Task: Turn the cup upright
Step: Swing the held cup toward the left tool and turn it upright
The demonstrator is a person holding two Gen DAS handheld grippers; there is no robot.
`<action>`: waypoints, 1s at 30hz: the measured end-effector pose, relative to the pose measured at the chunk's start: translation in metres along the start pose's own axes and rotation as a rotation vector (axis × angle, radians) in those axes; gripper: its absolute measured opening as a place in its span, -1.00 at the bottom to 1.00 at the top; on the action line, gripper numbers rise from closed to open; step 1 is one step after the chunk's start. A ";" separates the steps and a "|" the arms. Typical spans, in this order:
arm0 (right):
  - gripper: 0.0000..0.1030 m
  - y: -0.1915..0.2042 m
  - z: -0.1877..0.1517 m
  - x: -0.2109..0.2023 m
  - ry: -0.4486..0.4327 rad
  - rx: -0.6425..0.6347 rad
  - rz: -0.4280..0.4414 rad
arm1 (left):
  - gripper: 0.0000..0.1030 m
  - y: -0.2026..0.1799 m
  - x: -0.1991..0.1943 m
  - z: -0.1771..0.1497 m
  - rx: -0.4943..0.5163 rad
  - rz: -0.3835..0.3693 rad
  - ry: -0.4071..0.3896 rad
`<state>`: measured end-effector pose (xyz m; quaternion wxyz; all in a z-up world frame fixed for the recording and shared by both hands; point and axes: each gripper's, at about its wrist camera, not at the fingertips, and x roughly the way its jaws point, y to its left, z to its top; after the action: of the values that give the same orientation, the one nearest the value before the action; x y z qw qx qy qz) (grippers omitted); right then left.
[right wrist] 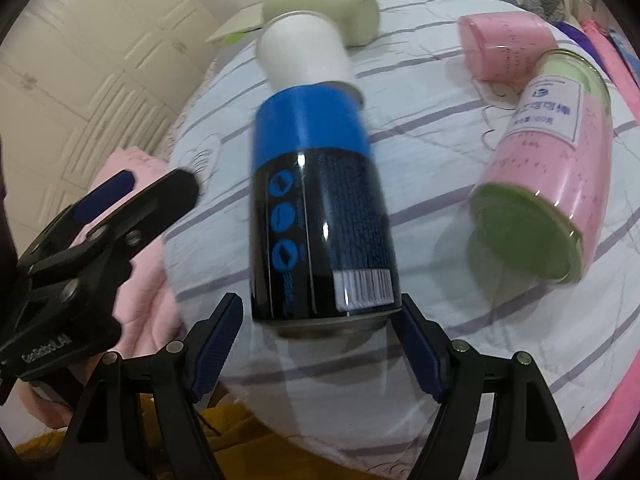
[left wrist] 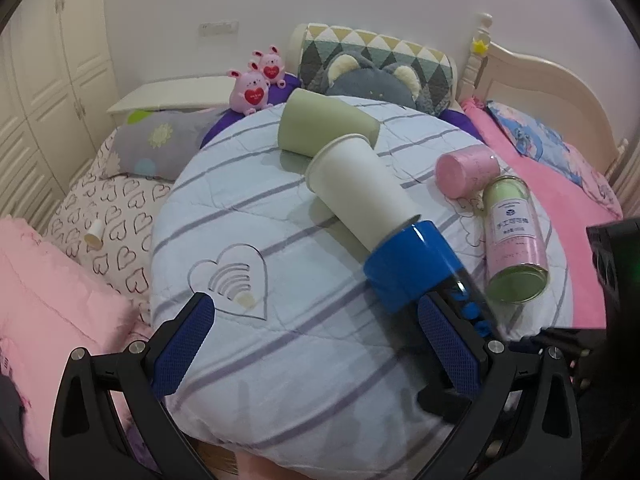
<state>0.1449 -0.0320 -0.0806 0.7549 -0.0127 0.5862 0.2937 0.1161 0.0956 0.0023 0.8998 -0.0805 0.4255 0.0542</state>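
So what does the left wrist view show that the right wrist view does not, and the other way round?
Only the left wrist view: the bed's headboard, the small white tube on the heart-print sheet, and its own left hand-held gripper open over the quilt.

Only the right wrist view: the barcode on the blue and black can, and the right hand-held gripper open around the can's base.

Both share: that can, the white cup, green cup, pink cup, pink jar, all lying on the striped quilt.
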 end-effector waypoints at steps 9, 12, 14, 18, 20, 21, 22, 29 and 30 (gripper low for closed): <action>0.51 -0.002 -0.020 -0.015 0.014 -0.080 0.058 | 1.00 -0.024 -0.001 0.000 -0.044 -0.035 0.031; 0.51 -0.016 -0.026 -0.037 -0.027 -0.078 0.012 | 1.00 -0.040 0.004 0.003 -0.048 -0.042 0.046; 0.51 -0.031 -0.030 -0.057 -0.078 -0.083 -0.048 | 1.00 -0.050 0.010 0.005 -0.064 -0.048 0.054; 0.51 -0.051 -0.033 -0.088 -0.174 -0.096 -0.185 | 1.00 -0.065 0.026 0.009 -0.097 -0.037 0.090; 0.52 -0.061 -0.031 -0.102 -0.225 -0.100 -0.214 | 1.00 -0.067 0.035 0.010 -0.118 -0.017 0.109; 0.52 -0.062 -0.027 -0.107 -0.252 -0.109 -0.235 | 1.00 -0.067 0.039 0.011 -0.133 -0.008 0.115; 0.52 -0.064 -0.026 -0.112 -0.275 -0.123 -0.256 | 1.00 -0.067 0.041 0.011 -0.142 0.002 0.118; 0.53 -0.071 0.005 -0.096 -0.359 -0.174 -0.227 | 1.00 -0.069 0.058 0.016 -0.154 0.059 0.140; 0.53 -0.071 0.006 -0.094 -0.364 -0.176 -0.225 | 0.99 -0.070 0.060 0.016 -0.154 0.065 0.142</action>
<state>0.1697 -0.1290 -0.0176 0.8721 -0.0907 0.4075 0.2554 0.1778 0.0320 -0.0271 0.8563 -0.1392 0.4850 0.1099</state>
